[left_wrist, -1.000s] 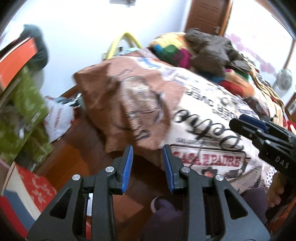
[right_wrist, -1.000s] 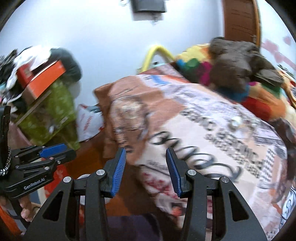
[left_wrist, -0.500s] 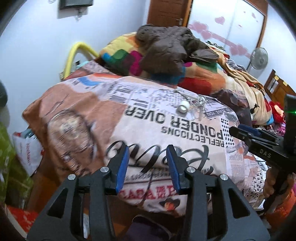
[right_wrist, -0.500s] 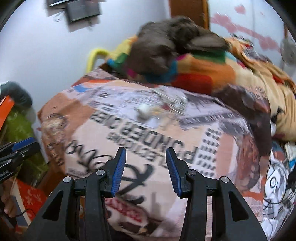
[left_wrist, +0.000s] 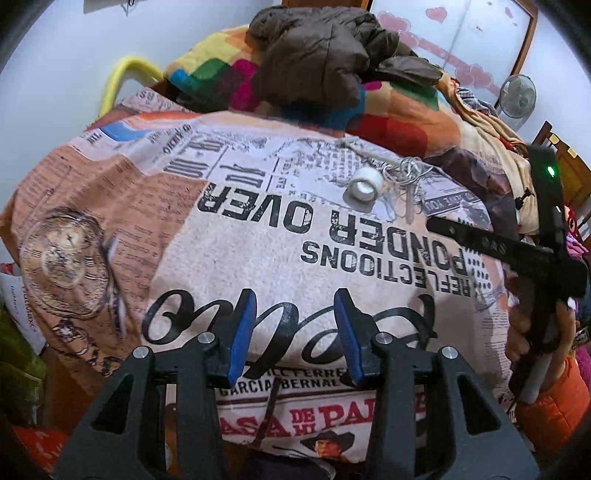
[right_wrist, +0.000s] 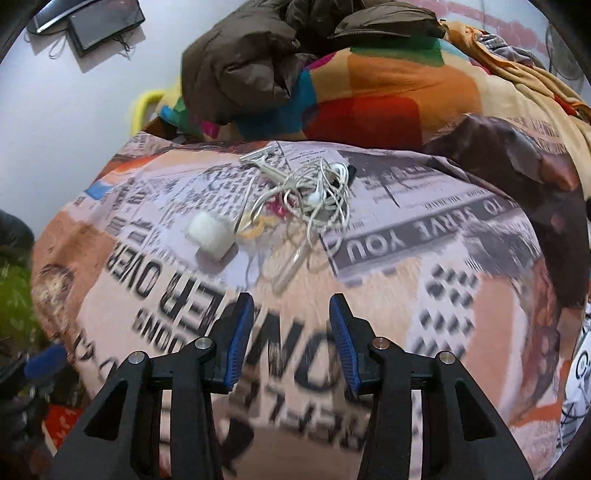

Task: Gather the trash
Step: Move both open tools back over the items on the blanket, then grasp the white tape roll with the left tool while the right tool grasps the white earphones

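On the newspaper-print blanket (left_wrist: 258, 240) lies a small heap of litter: a white tape roll (left_wrist: 364, 188) (right_wrist: 211, 232), tangled white earphones (right_wrist: 321, 192) (left_wrist: 406, 173), a disposable razor (right_wrist: 258, 158), a yellow rubber band (right_wrist: 255, 230) and a clear thin tube (right_wrist: 291, 266). My left gripper (left_wrist: 293, 332) hovers open over the blanket's near part, well short of the heap. My right gripper (right_wrist: 290, 332) is open too, nothing between its blue pads, with the tube just beyond its tips. From the left wrist it appears at the right (left_wrist: 443, 229), held by a hand.
A brown jacket (left_wrist: 321, 55) lies on a colourful quilt (left_wrist: 399, 110) behind the heap. A yellow tube (left_wrist: 122, 74) curves by the white wall, which carries a dark device (right_wrist: 107, 22). A fan (left_wrist: 517, 96) stands at the far right; green bags (left_wrist: 14, 350) sit low left.
Both views have swung from the bed's left edge and floor onto the bed top. The tape roll and earphones have come into view and drawn nearer. Left jaws stand slightly wider.
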Demonstrator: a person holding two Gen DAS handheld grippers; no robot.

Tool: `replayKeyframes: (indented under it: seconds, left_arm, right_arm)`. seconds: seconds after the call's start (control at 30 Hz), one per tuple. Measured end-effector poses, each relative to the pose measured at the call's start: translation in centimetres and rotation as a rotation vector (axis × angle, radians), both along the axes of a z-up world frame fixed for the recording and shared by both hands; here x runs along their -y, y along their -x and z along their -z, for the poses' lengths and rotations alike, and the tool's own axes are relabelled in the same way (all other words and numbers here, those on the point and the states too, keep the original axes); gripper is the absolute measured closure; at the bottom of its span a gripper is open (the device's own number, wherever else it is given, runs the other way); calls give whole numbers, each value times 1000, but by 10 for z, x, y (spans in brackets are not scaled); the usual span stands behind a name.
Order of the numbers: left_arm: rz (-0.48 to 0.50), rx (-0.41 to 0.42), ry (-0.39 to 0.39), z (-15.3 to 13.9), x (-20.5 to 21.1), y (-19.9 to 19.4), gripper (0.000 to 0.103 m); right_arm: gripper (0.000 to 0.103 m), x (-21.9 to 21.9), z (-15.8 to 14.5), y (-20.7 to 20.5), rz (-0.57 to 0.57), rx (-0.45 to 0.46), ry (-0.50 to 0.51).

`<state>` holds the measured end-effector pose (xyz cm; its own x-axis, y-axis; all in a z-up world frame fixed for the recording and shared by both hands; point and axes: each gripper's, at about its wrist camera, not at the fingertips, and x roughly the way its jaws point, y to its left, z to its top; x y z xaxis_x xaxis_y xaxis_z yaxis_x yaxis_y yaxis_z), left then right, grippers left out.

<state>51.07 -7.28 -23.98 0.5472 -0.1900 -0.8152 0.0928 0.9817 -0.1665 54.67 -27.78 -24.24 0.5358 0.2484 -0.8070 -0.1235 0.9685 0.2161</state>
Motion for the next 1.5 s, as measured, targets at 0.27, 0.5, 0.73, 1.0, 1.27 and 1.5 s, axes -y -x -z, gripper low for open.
replayKeyframes:
  seconds: [0.27,0.5,0.73,1.0,1.27,1.5]
  left_arm:
    - [8,-25,13,20,2,-16,60]
    - [42,-25,20,21,14,-27,61]
    - [146,-7,52,11,47,-59,61]
    - [169,-16,80,11,72,-107,60]
    - [207,9,32,13,95,-90,60]
    - [242,11,1,18,105,-72,61]
  right_arm:
    - [86,-30,12,-23,-21,59,202]
    - [94,-9,11,-9,-71,51,176]
    - [95,35,10,24,-121,3,121]
    - [95,74,6,45,-134,-38,75]
    - [57,95,-23,33,-98,10,-91]
    - [56,67,-21,-5,-54,41,-30]
